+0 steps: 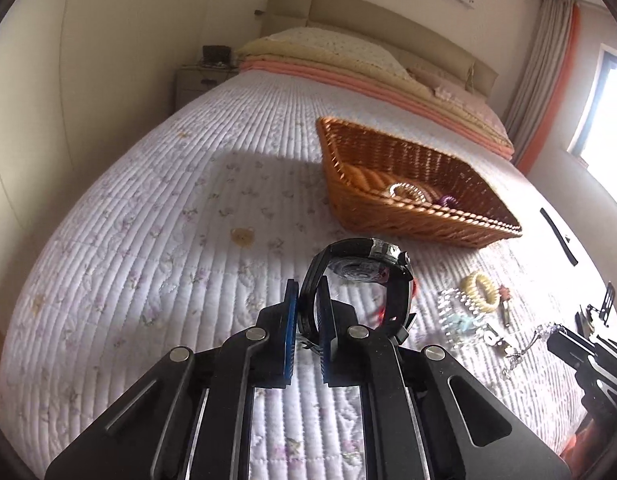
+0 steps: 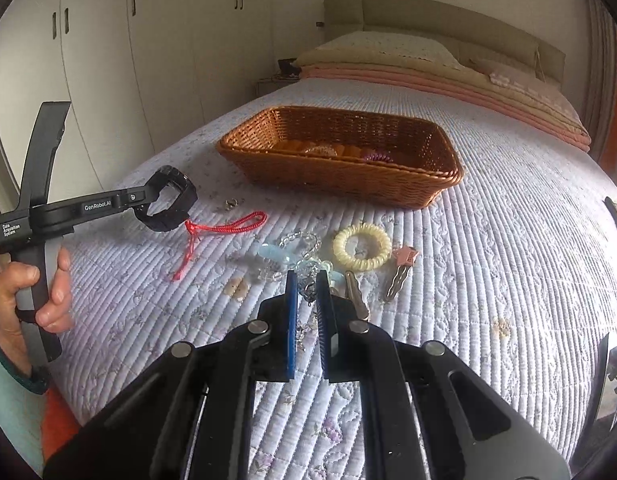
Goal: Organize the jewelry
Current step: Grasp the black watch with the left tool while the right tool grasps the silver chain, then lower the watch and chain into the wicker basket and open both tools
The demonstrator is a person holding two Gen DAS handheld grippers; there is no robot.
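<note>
My left gripper [image 1: 307,289] is shut on the strap of a black wristwatch [image 1: 362,268] and holds it above the quilt; it also shows in the right wrist view [image 2: 170,198]. The wicker basket [image 1: 428,222] lies beyond it with a coiled hair tie [image 1: 406,191] inside. My right gripper [image 2: 307,280] hovers low over a pile of jewelry, its fingers narrowly apart around a small silver chain [image 2: 308,290]; whether it grips the chain is unclear. A yellow coil hair tie [image 2: 362,249], clear bead bracelet [image 2: 304,240] and red cord [image 2: 224,226] lie on the quilt.
The wicker basket [image 2: 388,184] sits mid-bed. A pink star hair clip [image 2: 400,268] and a metal clip [image 2: 354,290] lie right of the pile. Pillows [image 2: 388,52] are stacked at the headboard. White wardrobes [image 2: 108,60] stand at left. A black strip [image 1: 558,236] lies near the bed's right edge.
</note>
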